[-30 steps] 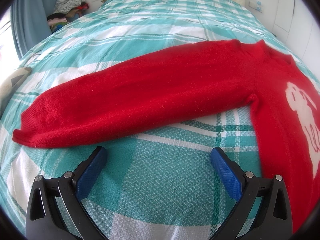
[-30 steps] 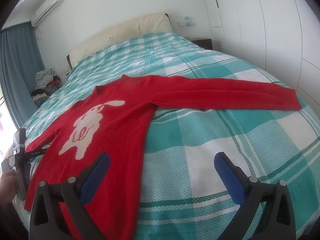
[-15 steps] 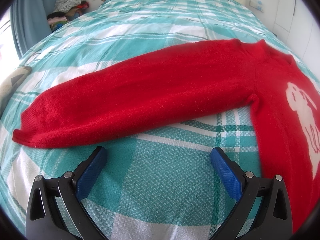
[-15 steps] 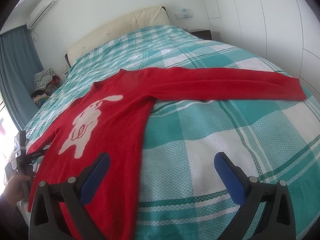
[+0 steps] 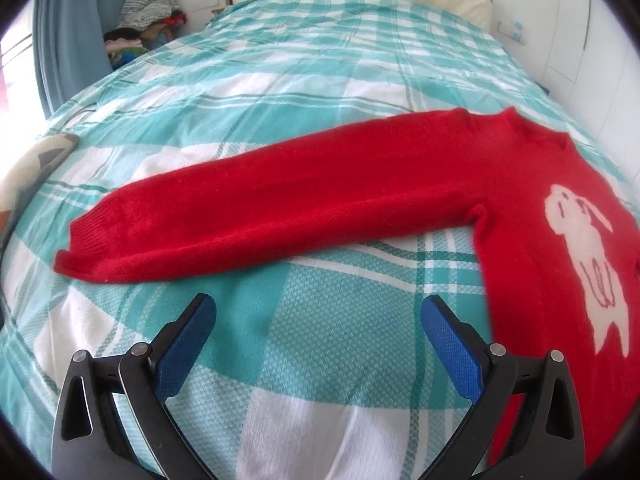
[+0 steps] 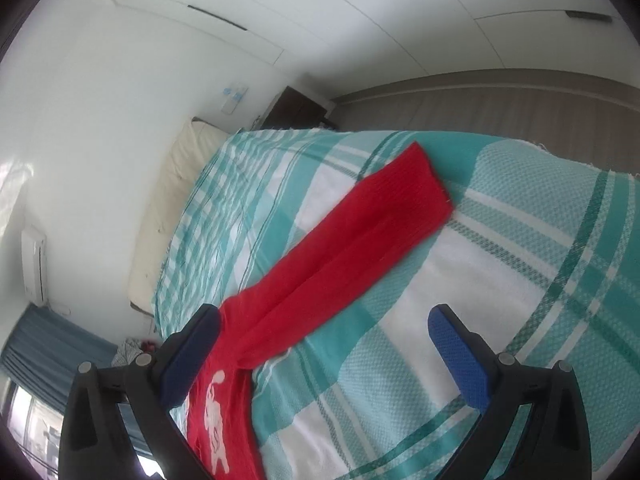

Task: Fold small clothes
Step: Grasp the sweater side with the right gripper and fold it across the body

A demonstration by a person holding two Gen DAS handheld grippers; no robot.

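Lying spread beyond both grippers' parted fingers (image 5: 184, 344), red sweater (image 5: 320, 200).

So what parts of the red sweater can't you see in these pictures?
- Left wrist view: the red sweater runs off the right edge, so its other sleeve and half the white animal are cut off.
- Right wrist view: the left finger of the right gripper covers part of the body; the hem is cut off below.
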